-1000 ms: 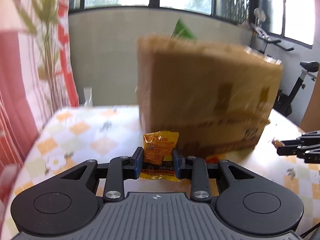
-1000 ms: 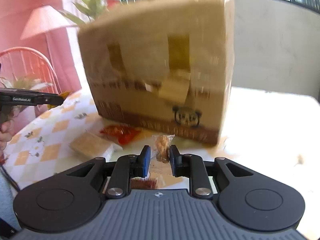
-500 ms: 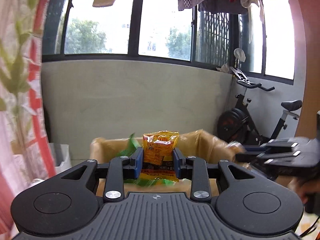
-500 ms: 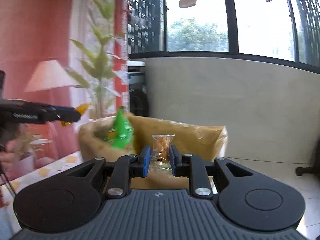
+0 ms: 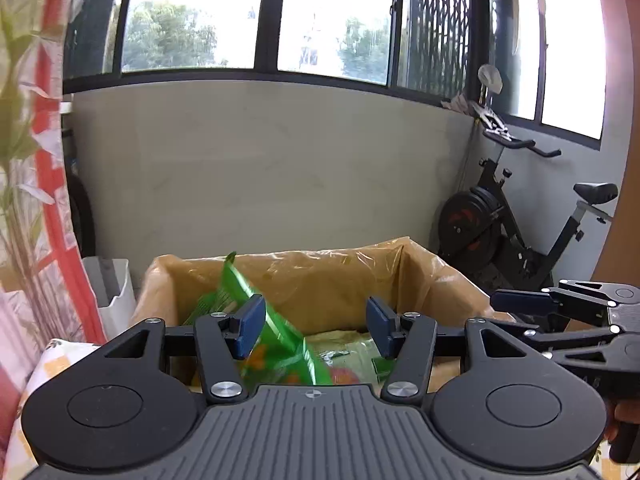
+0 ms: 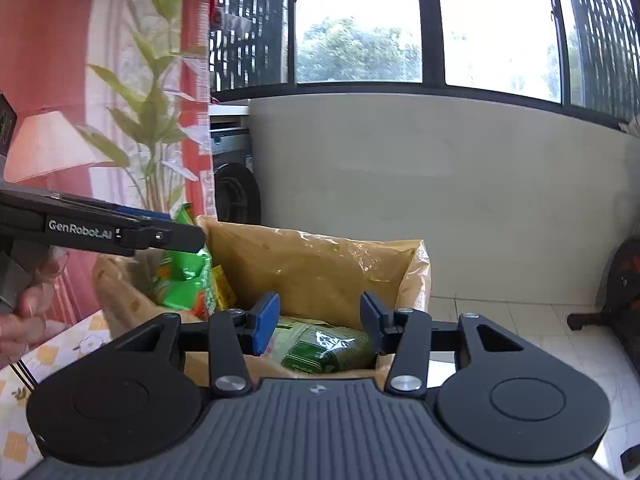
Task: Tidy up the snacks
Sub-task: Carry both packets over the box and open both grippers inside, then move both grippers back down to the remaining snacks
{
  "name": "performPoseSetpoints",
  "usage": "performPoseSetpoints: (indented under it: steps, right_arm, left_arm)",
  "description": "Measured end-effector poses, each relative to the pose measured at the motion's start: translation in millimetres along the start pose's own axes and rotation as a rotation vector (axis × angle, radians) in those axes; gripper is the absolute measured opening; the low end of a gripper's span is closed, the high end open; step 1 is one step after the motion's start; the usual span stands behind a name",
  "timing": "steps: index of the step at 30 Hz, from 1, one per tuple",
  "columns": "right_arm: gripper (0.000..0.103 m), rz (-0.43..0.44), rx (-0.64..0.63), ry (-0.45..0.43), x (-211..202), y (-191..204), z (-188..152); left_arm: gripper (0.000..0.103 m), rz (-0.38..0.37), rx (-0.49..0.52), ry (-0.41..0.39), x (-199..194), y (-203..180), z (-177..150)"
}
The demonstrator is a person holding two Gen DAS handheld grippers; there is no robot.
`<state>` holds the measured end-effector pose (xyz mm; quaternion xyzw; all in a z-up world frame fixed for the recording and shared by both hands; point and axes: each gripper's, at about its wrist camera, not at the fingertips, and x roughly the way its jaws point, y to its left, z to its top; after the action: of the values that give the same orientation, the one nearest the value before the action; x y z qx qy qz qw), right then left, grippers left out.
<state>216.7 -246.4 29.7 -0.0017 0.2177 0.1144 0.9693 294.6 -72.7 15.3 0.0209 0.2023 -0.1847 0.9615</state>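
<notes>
Here, the left hand-held gripper is held with its jaws spread wide and nothing between them, poised above the open box; the right hand-held gripper is likewise parted wide and empty over the same box. Ahead of and below both sets of fingers, snacks are seen lying inside the box, which is lined with a yellowish plastic bag: a green packet is propped upright just beyond the left one's left finger, and a dark green pack lies flat under the right one's gap. Both are judged to be held high over the opening so that anything let go would fall into the box. The patterned tabletop is glimpsed low to the left.
</notes>
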Motion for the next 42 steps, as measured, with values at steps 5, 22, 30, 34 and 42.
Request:
performPoseSetpoints:
  steps: [5,22,30,34,42]
  right_arm:
    - [0.049,0.028,0.004,0.0,-30,6,-11]
    - [0.058,0.079,-0.01,0.117,-53,39,-81]
    - [0.069,0.108,-0.091,0.223,-35,50,-120]
    - [0.072,0.122,-0.13,0.28,-30,54,-140]
    - [0.077,0.152,-0.262,0.357,-27,62,-170]
  left_arm:
    - [0.06,0.051,0.05,-0.025,-32,-5,-19]
    - [0.064,0.124,-0.042,0.051,-80,35,-96]
    - [0.064,0.162,-0.05,0.093,-75,41,-131]
    - [0.064,0.173,-0.051,0.122,-73,41,-147]
    - [0.064,0.19,-0.067,0.134,-72,39,-171]
